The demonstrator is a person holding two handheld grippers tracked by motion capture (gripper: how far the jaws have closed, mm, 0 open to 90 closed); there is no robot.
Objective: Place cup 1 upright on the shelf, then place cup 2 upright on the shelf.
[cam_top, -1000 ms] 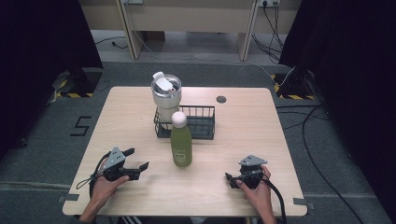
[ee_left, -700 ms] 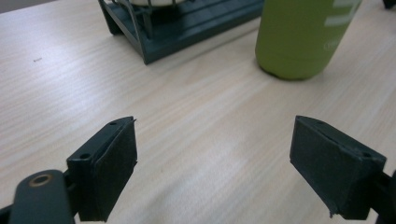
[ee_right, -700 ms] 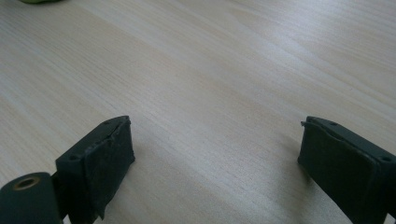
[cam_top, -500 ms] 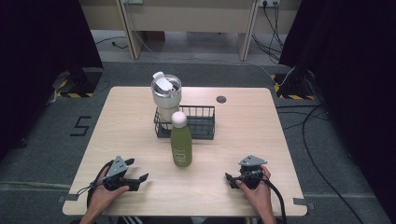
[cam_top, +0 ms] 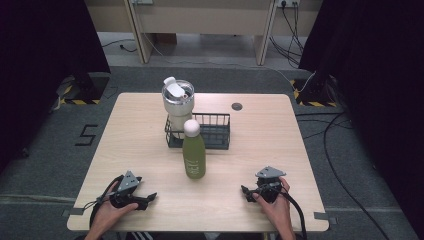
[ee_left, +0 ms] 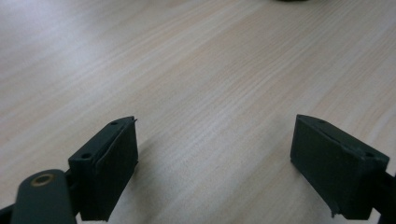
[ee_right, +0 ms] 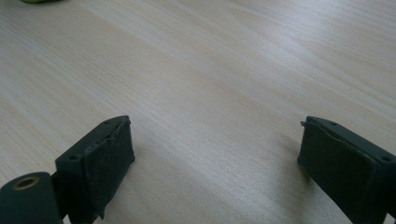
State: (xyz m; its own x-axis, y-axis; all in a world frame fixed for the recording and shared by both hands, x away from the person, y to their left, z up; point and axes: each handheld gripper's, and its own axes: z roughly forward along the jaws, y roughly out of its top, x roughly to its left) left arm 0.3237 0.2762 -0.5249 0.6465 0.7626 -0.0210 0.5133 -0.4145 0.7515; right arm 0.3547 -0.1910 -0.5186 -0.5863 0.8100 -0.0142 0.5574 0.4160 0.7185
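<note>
High view shows a pale wooden worktop (cam_top: 280, 145) with a person's two hands coming in at its near edge, each holding a pair of tongs. The left tongs (cam_top: 146, 199) lie low near the near left corner, in the left hand (cam_top: 107, 212), with the jaws pointing toward the right along the near edge; the jaws stand wide apart with nothing between them. The right tongs (cam_top: 245, 191) sit near the near edge toward the right corner, in the right hand (cam_top: 275, 205), with the jaws pointing left and likewise spread, gripping nothing. A green bottle (cam_top: 193, 150) with a pale cap stands upright about the middle of the worktop, between the two hands and well apart from both. Just behind it, toward the far edge, sits a black wire basket (cam_top: 215, 131), and a steel cup (cam_top: 177, 102) with a white lid stands upright at the basket's left end; whether the cup is inside the basket or just against it cannot be told. A small dark round disc (cam_top: 237, 106) lies near the far edge, right of the cup. Left gripper view has the left tongs (ee_left: 215, 144) wide open over bare wood grain, and right gripper view has the right tongs (ee_right: 217, 149) equally wide open over bare wood, with a sliver of green at the top left edge.
</note>
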